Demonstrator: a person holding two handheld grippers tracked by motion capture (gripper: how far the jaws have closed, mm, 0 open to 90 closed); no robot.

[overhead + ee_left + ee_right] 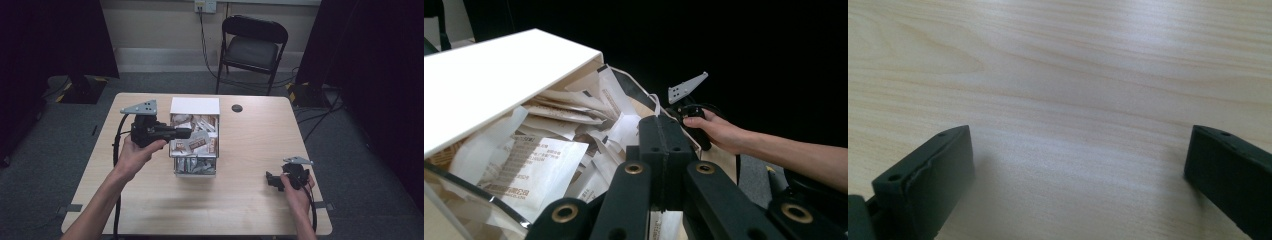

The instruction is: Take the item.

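A white box [195, 106] with a clear front [195, 167] stands mid-table, stuffed with several white and brown paper packets [207, 125]. My left gripper [189, 133] reaches in over the box from the left with its jaws pressed together. A tilted packet [199, 141] hangs at their tip. In the left gripper view the closed jaws [663, 131] sit above the heap of packets [534, 170], and a thin white edge [655, 102] sticks out at the tip. My right gripper [272, 181] rests near the right front of the table, open [1078, 165] over bare wood.
The box's white lid [499, 75] stands up at its far side. A small dark round disc [237, 108] lies on the table [250, 210] behind the box. A black folding chair [252, 47] stands beyond the table, and cables trail on the floor.
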